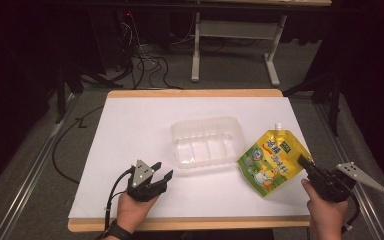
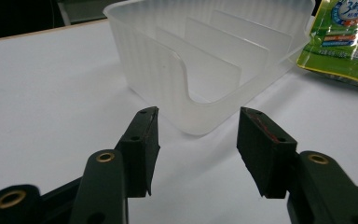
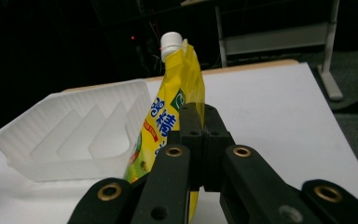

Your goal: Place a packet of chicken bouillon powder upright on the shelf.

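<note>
Gripping yellow spouted pouch (image 1: 272, 161) with right hand-held gripper (image 1: 305, 163), clear tray (image 1: 207, 141) beside

A dim room with grey carpet (image 1: 25, 165). A white-topped wooden table (image 1: 130, 115) stands in front; behind it, tangled black cables (image 1: 145, 62) and a grey desk frame (image 1: 235, 35).

In the right gripper view, the right hand-held gripper (image 3: 200, 140) covers the lower middle of the yellow pouch (image 3: 179, 79), and the pouch's bottom is cut off by the lower edge. The pouch's print is too small to read in the high view. In the left gripper view, the top edge cuts off the clear tray's (image 2: 205, 60) far rim, and the pouch (image 2: 345, 37) is cropped by the right edge and top. The counter's (image 1: 190, 224) near edge hides the person's forearms.
</note>
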Demonstrator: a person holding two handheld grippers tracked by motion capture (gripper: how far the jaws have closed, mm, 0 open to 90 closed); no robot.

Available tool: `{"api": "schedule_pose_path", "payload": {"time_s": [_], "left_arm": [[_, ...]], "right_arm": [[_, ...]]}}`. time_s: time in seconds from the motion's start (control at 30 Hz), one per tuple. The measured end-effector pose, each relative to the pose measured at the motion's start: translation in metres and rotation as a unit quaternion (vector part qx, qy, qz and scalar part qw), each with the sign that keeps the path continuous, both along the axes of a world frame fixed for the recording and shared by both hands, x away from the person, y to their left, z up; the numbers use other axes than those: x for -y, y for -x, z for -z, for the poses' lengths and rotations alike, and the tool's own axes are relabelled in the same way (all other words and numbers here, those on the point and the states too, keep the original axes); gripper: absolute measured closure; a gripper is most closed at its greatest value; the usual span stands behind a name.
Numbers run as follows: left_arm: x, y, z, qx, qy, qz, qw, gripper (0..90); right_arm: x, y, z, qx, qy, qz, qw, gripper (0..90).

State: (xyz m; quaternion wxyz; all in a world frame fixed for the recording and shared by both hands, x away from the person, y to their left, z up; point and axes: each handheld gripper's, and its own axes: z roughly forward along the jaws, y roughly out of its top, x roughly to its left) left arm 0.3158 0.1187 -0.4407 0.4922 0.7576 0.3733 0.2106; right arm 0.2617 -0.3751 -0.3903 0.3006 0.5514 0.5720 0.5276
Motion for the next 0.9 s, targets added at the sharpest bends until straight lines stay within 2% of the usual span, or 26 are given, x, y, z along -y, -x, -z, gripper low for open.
{"api": "schedule_pose_path", "payload": {"time_s": [0.13, 0.2, 0.33, 0.47, 0.5, 0.53, 0.57, 0.6, 0.63, 0.67, 0.73, 0.8, 0.9], "left_arm": [[-0.012, 0.008, -0.006, 0.008, 0.011, -0.006, 0.9999, 47.2], [-0.018, 0.009, -0.008, 0.011, 0.007, -0.013, 0.9998, 46.0], [-0.027, 0.011, -0.007, 0.015, 0.015, -0.02, 0.9996, 45.2], [-0.036, 0.014, -0.003, 0.016, 0.037, -0.016, 0.9991, 44.1], [-0.036, 0.013, -0.003, 0.017, 0.034, -0.017, 0.9991, 43.6], [-0.036, 0.013, -0.003, 0.017, 0.034, -0.017, 0.9991, 43.5], [-0.036, 0.012, -0.002, 0.022, 0.026, -0.021, 0.9992, 43.3], [-0.037, 0.011, -0.001, 0.022, 0.022, -0.026, 0.9992, 43.3], [-0.039, 0.008, 0.001, 0.016, 0.021, -0.033, 0.9991, 43.0], [-0.04, 0.007, 0.001, 0.015, 0.022, -0.038, 0.9989, 42.9], [-0.041, 0.005, 0.002, 0.012, 0.023, -0.042, 0.9988, 42.8], [-0.042, 0.004, 0.001, 0.011, 0.021, -0.045, 0.9987, 42.6], [-0.044, 0.003, 0.0, 0.008, 0.03, -0.046, 0.9984, 42.5]], "right_arm": [[-0.007, -0.006, -0.011, 0.015, 0.011, -0.004, 0.9998, 90.0], [-0.01, -0.011, -0.013, 0.02, 0.014, -0.003, 0.9997, 90.0], [-0.012, -0.017, -0.017, 0.025, 0.015, 0.003, 0.9996, 90.0], [-0.012, -0.029, -0.023, 0.029, 0.035, 0.024, 0.9987, 90.0], [-0.012, -0.03, -0.024, 0.027, 0.047, 0.026, 0.9982, 90.0], [-0.012, -0.03, -0.024, 0.027, 0.047, 0.026, 0.9982, 90.0], [-0.013, -0.032, -0.024, 0.029, 0.068, 0.027, 0.9969, 90.0], [-0.013, -0.032, -0.024, 0.029, 0.068, 0.027, 0.9969, 90.0], [-0.015, -0.033, -0.025, 0.03, 0.087, 0.02, 0.9956, 90.0], [-0.015, -0.033, -0.026, 0.031, 0.092, 0.018, 0.9951, 90.0], [-0.016, -0.033, -0.026, 0.031, 0.095, 0.015, 0.9949, 90.0], [-0.018, -0.031, -0.022, 0.041, 0.093, 0.005, 0.9948, 90.0], [-0.021, -0.028, -0.017, 0.048, 0.09, -0.001, 0.9948, 90.0]]}}
